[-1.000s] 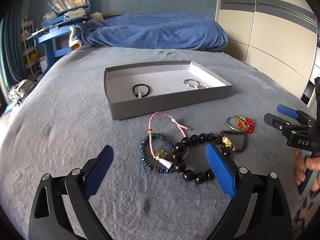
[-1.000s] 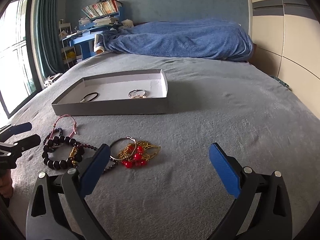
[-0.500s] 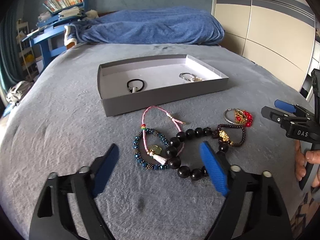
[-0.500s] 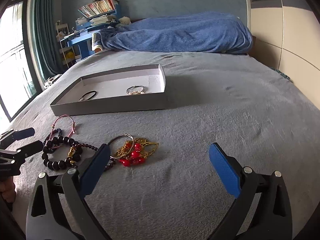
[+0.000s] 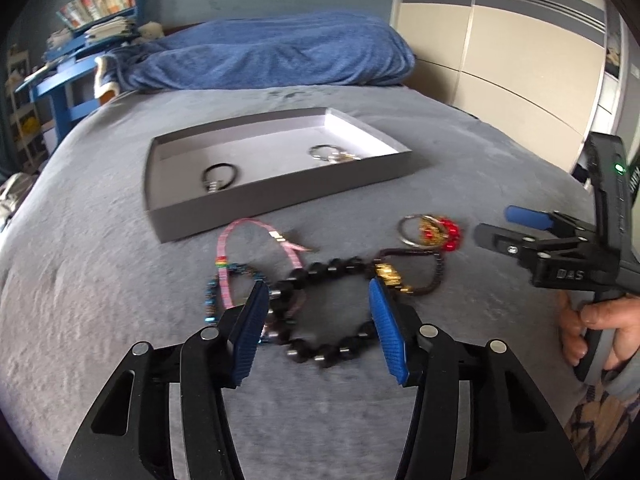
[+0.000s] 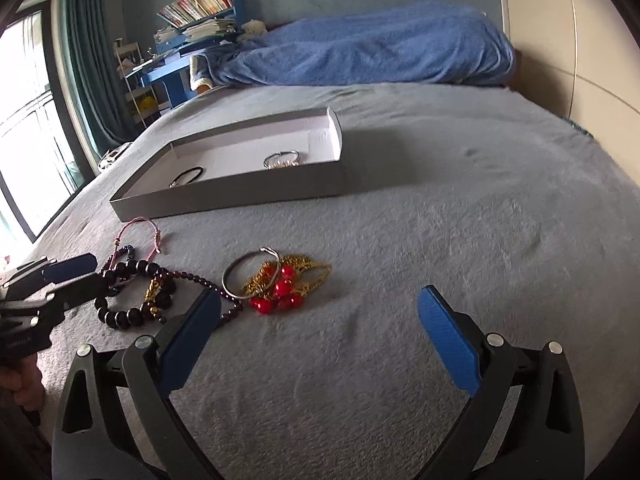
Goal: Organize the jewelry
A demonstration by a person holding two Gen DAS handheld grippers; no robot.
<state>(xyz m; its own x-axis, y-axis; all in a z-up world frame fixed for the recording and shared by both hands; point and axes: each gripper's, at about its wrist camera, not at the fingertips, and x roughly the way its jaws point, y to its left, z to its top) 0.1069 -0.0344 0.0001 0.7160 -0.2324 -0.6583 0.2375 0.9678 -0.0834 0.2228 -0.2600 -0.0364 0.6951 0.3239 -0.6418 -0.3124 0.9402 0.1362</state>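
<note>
Left claw [image 5: 318,322] wide open over the black bead bracelet [image 5: 320,312] on the bed, right claw [image 6: 318,334] open too. Bracelets overlap (pink cord [image 5: 256,246] esp), so prob drags neighbours along.

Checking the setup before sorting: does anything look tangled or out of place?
Yes. The bracelets lie overlapped in a heap on the bedspread, outside the tray; the pink cord crosses the black beads. Nothing looks damaged.

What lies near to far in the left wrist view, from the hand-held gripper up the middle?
Left hand-held gripper → black bead bracelet → pink cord bracelet → grey tray → blue blanket.
</note>
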